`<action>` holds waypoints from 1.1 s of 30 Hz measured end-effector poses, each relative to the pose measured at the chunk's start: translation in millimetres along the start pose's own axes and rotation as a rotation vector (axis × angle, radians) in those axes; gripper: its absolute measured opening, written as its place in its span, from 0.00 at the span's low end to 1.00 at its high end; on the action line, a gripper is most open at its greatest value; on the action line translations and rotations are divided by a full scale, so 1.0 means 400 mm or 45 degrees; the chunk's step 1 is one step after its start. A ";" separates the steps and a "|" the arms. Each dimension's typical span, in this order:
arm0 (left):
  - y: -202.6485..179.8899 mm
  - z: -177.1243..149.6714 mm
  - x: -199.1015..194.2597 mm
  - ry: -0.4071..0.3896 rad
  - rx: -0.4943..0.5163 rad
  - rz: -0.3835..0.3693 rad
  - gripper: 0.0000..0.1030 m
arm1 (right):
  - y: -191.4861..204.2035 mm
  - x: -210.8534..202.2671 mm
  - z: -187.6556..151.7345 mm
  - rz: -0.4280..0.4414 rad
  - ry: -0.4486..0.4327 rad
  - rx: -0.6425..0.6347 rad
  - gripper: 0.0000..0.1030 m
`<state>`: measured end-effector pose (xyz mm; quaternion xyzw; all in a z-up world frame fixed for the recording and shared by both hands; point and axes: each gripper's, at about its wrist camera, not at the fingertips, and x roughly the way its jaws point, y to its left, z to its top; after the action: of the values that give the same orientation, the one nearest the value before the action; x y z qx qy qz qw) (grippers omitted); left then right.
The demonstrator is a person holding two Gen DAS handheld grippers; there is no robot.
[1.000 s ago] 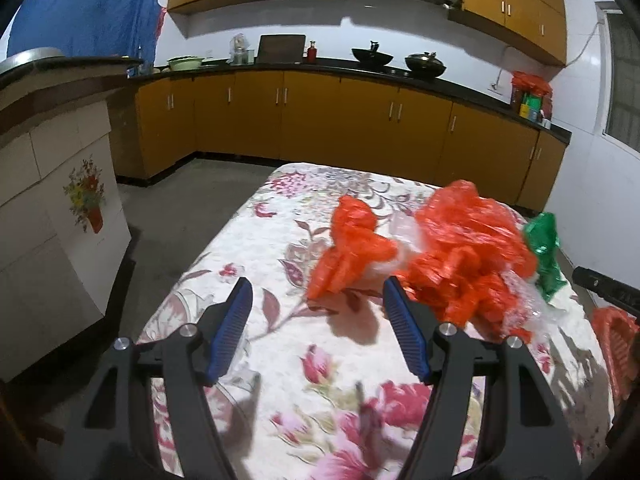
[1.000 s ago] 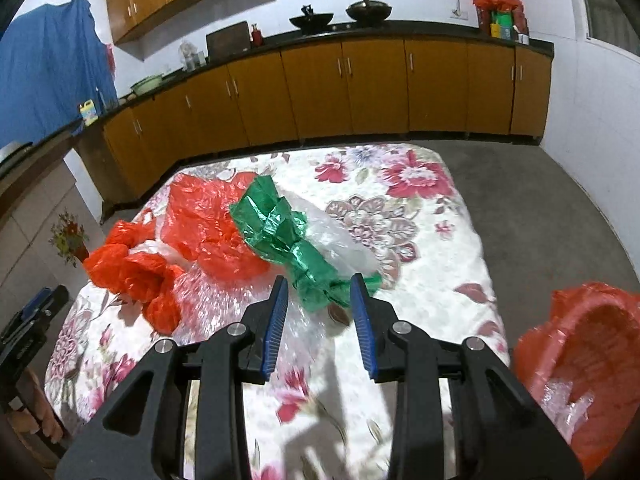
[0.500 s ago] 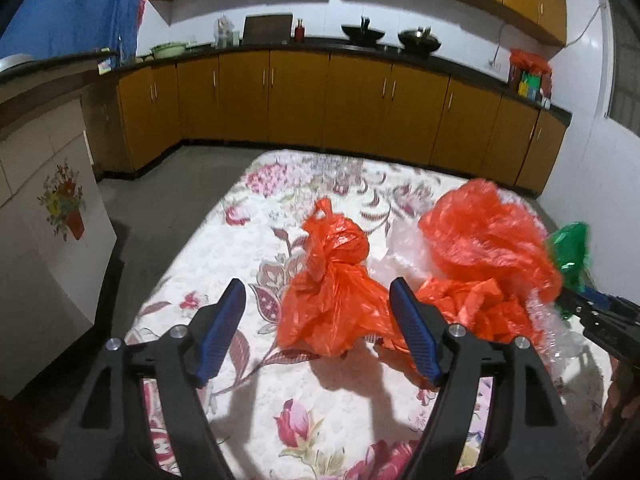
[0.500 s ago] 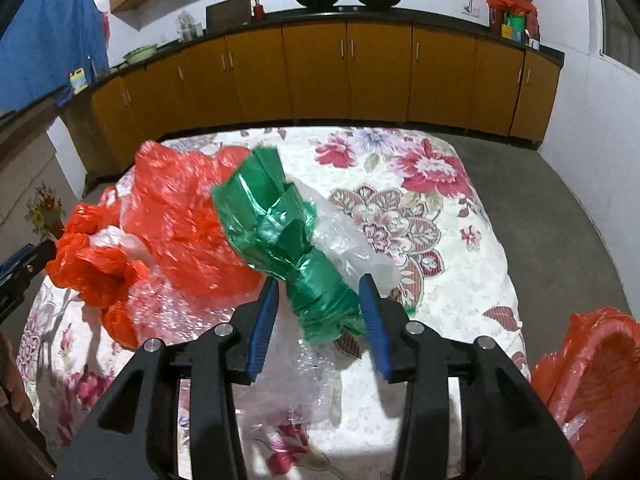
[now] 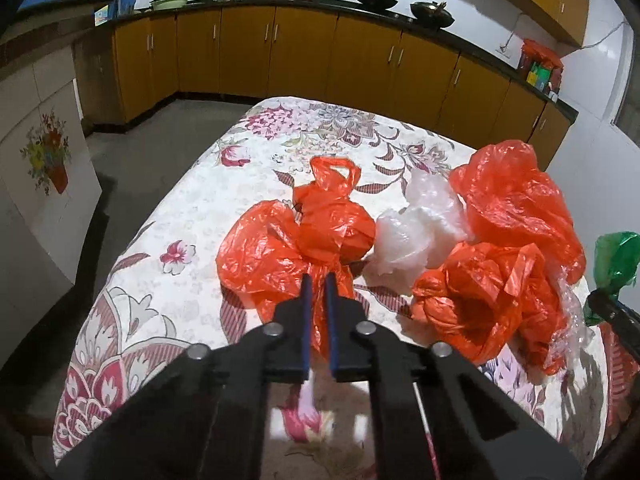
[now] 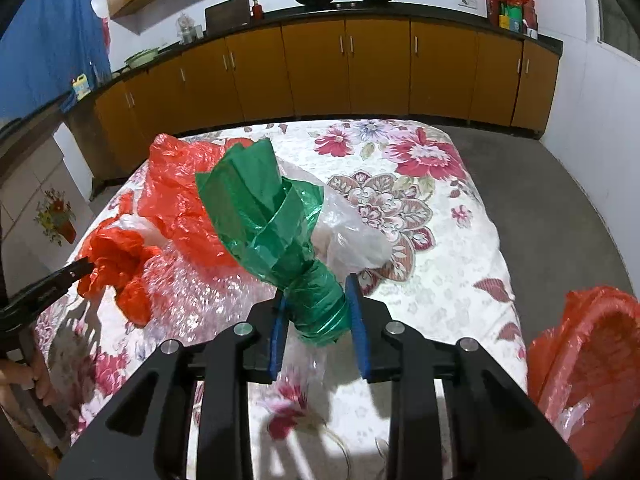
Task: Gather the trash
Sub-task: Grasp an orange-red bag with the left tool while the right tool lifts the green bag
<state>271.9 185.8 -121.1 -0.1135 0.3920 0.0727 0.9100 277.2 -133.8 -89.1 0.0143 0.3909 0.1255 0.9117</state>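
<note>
My left gripper [image 5: 318, 282] is shut on the near tail of a knotted orange plastic bag [image 5: 304, 244] lying on the floral table [image 5: 248, 160]. Beside it lie a clear bag [image 5: 416, 232] and more crumpled orange bags [image 5: 504, 240]. My right gripper [image 6: 316, 300] is shut on the twisted lower end of a green plastic bag [image 6: 272, 220], which stands up between its pads; that bag also shows at the right edge of the left wrist view [image 5: 614, 256]. The left gripper [image 6: 76, 270] appears at the left of the right wrist view.
An orange basket [image 6: 592, 360] with clear plastic inside sits at the lower right, off the table's edge. Bubble wrap [image 6: 192, 292] lies on the table. Wooden cabinets [image 5: 304, 52] line the far wall. A tiled counter [image 5: 36, 152] stands to the left.
My left gripper moved forward and closed on the orange bag's tail. My right gripper moved onto the green bag and closed around its twisted end.
</note>
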 end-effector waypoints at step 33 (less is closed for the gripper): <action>-0.285 -0.020 -0.376 -0.261 0.224 -0.463 0.02 | -0.209 -0.317 -0.057 -0.081 -0.206 0.202 0.27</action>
<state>188.8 67.3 0.3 -0.0944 0.2753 -0.1161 0.9496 195.1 -246.8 -25.2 0.0840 0.3248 0.0637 0.9399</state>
